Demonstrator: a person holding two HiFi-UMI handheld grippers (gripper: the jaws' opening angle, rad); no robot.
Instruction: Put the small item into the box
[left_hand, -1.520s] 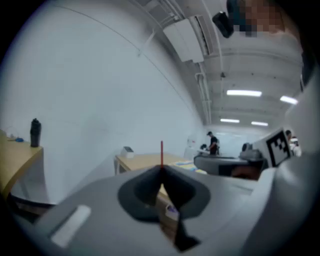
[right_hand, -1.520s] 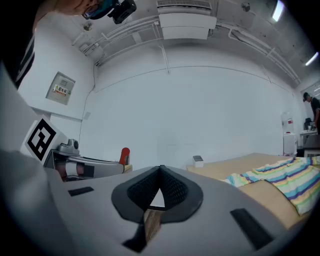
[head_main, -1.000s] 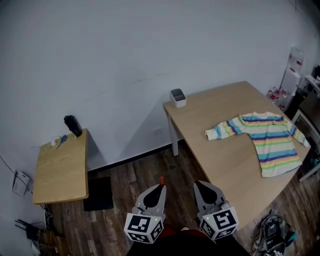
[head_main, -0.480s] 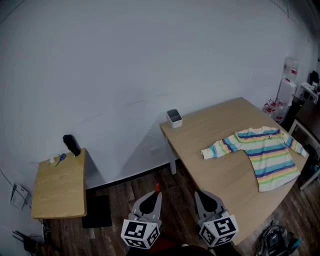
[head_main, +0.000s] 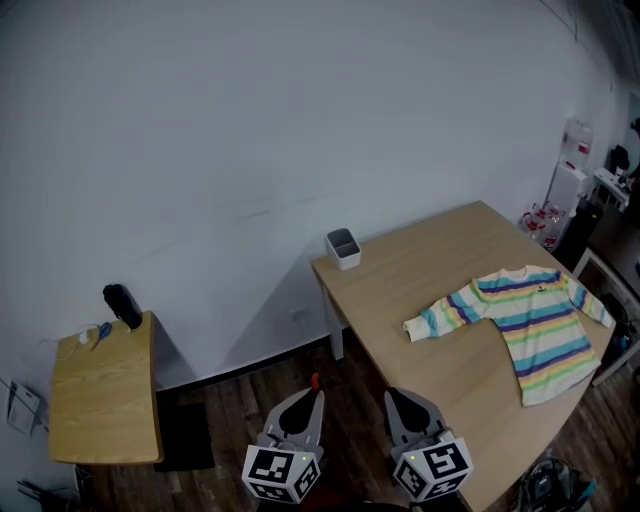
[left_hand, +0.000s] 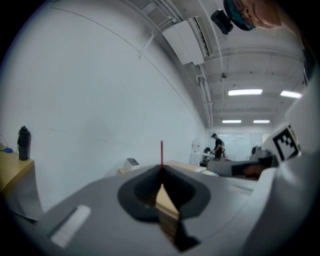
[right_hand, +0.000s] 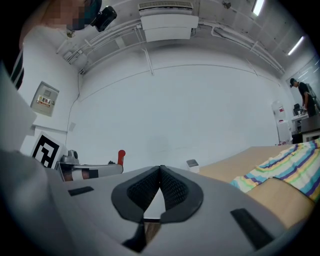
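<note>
Both grippers sat slightly lower in the head view than a second earlier. Jaws of the left gripper (head_main: 312, 395) were pressed together on a thin red stick-like item (head_main: 315, 381) standing up from its fingertips. Jaws of the right gripper (head_main: 393, 397) were closed on nothing. A small grey open-topped box (head_main: 342, 248) stood well ahead of both fingertips, on a light wooden table (head_main: 440, 330).

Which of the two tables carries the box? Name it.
The larger table at the right: the small grey box stands at its far corner, and a striped sweater lies on it. The smaller left table holds a dark bottle instead.
</note>
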